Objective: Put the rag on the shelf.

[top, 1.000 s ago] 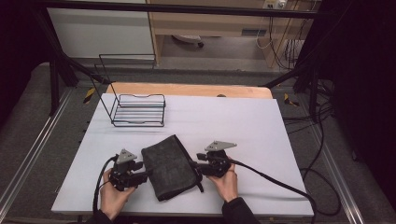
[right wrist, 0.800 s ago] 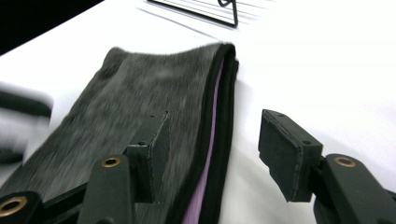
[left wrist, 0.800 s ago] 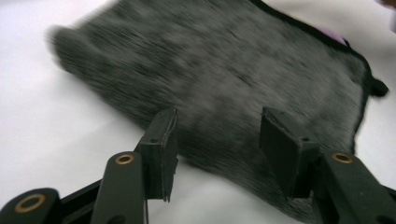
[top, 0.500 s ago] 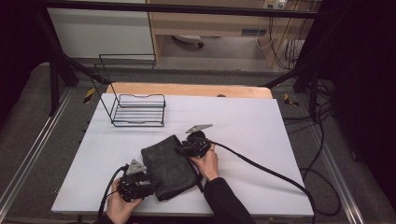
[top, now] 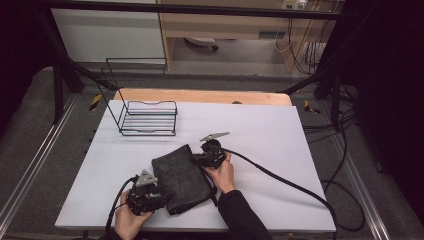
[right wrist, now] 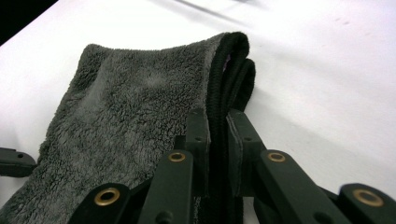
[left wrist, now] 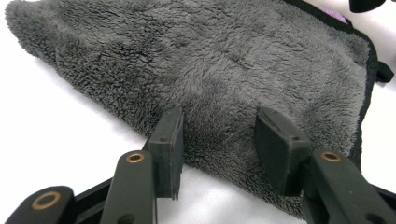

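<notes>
While the wire rack (top: 149, 118) at upper left sits empty, the folded grey towel (top: 180, 177) lies at lower centre; right gripper (top: 196, 159) pinches its black hem, left gripper (top: 161, 198) spread at its edge.

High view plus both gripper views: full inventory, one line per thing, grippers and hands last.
Towel: 1, dark grey, folded, near-centre of the table.
Wire rack: 1, black, far-left on the table.
Table: 1, white top, wooden strip along the far edge.
Left gripper: 1, black, jaws open over the towel's near-left edge.
Right gripper: 1, black, shut on the towel's black hem.
Hands: 2, left hand, right hand, each holding a gripper.
</notes>
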Demonstrator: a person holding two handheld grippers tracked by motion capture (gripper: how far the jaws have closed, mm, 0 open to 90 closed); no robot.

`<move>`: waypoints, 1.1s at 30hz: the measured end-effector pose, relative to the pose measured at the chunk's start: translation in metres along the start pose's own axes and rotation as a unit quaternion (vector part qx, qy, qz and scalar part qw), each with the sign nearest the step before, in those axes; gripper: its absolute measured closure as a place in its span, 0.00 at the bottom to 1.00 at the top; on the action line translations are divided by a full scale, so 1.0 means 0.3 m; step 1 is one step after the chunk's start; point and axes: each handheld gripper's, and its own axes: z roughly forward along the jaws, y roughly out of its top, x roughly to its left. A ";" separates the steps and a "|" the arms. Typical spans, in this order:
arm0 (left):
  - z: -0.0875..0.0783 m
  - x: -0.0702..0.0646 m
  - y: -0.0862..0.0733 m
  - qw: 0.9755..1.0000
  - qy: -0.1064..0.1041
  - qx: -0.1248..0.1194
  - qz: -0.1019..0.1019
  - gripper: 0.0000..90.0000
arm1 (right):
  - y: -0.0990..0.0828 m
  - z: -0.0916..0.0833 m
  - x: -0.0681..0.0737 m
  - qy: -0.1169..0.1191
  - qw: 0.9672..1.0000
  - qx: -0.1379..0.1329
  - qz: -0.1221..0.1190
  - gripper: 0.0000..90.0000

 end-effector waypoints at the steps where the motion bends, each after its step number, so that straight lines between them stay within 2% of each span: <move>1: -0.001 0.001 0.001 1.000 0.001 -0.003 0.002 0.58 | -0.003 -0.007 0.003 -0.005 1.000 -0.004 0.003 0.91; 3: -0.002 0.001 0.004 1.000 0.004 -0.009 0.004 0.57 | -0.015 -0.023 0.005 -0.021 1.000 -0.017 0.014 0.91; 4: -0.003 0.001 0.005 1.000 0.001 -0.010 0.003 0.55 | -0.031 -0.040 0.006 -0.042 0.999 -0.026 0.022 0.91; 6: -0.003 -0.002 0.007 1.000 -0.004 -0.011 0.003 0.55 | -0.038 -0.046 0.004 -0.048 0.998 -0.029 0.026 0.91; 9: -0.002 -0.013 0.008 1.000 -0.014 -0.010 0.003 0.53 | -0.064 -0.078 0.000 -0.077 0.995 -0.047 0.046 0.91; 13: -0.001 -0.029 0.009 1.000 -0.022 -0.006 0.010 0.53 | -0.095 -0.121 0.005 -0.117 0.989 -0.067 0.063 0.91; 16: 0.006 -0.036 0.008 0.999 -0.034 0.002 0.012 0.59 | -0.122 -0.143 0.005 -0.136 0.986 -0.073 0.070 0.91; 18: 0.009 -0.040 0.007 0.999 -0.040 0.006 0.012 0.63 | -0.137 -0.155 0.002 -0.140 0.984 -0.075 0.075 0.91; 20: 0.013 -0.046 0.006 0.999 -0.045 0.012 0.014 0.71 | -0.149 -0.158 -0.010 -0.135 0.985 -0.075 0.074 0.90; 21: 0.016 -0.050 0.005 0.999 -0.044 0.014 0.015 0.71 | -0.149 -0.158 -0.010 -0.135 0.985 -0.075 0.074 0.90; 24: 0.022 -0.061 0.004 0.999 -0.043 0.021 0.019 0.79 | -0.154 -0.152 -0.017 -0.134 0.987 -0.074 0.056 0.87; 28: 0.026 -0.065 0.012 0.999 -0.034 0.030 0.021 0.93 | -0.149 -0.157 -0.023 -0.133 0.988 -0.071 0.039 0.75; 31: 0.022 -0.063 0.016 0.999 -0.030 0.033 0.024 0.96 | -0.138 -0.175 -0.027 -0.128 0.989 -0.075 0.025 0.66; 33: 0.012 -0.057 0.020 0.999 -0.029 0.036 0.026 0.97 | -0.130 -0.191 -0.034 -0.112 0.990 -0.081 0.021 0.59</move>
